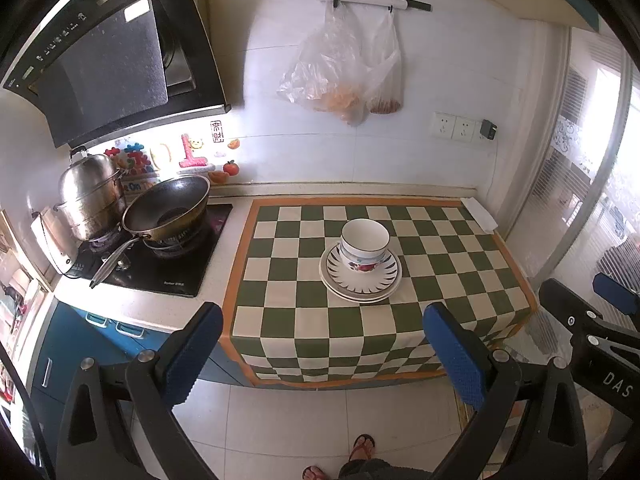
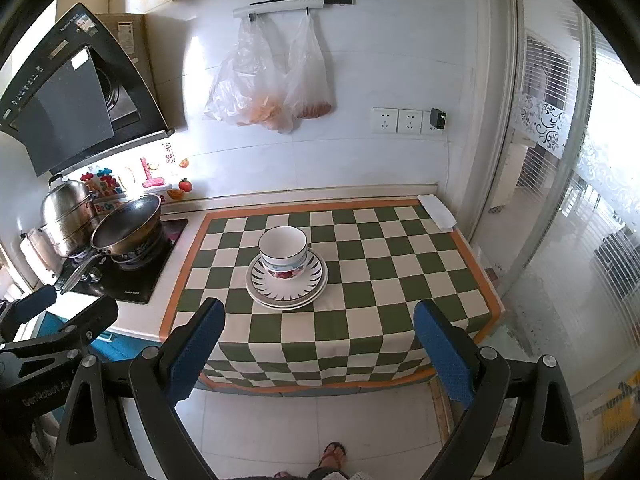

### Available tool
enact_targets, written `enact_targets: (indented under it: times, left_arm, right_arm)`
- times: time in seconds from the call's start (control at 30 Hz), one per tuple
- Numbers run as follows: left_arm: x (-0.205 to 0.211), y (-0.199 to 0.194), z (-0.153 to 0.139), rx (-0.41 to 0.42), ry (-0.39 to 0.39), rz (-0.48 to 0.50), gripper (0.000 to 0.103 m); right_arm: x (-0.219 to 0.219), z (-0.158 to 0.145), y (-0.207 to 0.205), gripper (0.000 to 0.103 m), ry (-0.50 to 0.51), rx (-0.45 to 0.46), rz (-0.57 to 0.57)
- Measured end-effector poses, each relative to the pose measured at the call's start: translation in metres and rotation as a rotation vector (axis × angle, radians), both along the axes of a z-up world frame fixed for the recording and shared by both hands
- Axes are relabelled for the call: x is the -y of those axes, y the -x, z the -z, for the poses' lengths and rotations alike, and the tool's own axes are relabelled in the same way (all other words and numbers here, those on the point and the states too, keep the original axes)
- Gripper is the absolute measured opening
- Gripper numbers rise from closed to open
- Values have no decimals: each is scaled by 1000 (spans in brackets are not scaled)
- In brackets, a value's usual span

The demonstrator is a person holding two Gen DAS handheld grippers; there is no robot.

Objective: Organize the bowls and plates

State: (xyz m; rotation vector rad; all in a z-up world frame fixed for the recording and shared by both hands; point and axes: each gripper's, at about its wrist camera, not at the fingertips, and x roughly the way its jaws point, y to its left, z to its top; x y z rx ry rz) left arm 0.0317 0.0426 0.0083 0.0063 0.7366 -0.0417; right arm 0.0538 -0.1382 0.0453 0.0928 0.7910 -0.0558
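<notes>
bowls stacked on plates, both claws spread wide, "das" lettering beside

The left gripper and the right gripper are both held side by side in the air, in front of the near edge of the table. The jaws of each stand wide apart and hold nothing.

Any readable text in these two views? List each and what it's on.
"DAS": right claw body, cut off by the frame edge.
"GenRobot.AI": left claw body, faint.
Range hood brand and stickers: too small.
Stove front label: blurred.
Wall decals: unreadable.
</notes>
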Motion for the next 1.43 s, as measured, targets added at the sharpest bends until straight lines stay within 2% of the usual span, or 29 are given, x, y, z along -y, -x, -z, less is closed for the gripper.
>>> enact_targets:
  times: [1.43]
  left_arm:
    - [3, -3, -4, 4, 13, -12, 103]
  right_arm:
    - [5, 4, -2, 98, 10, -3, 3]
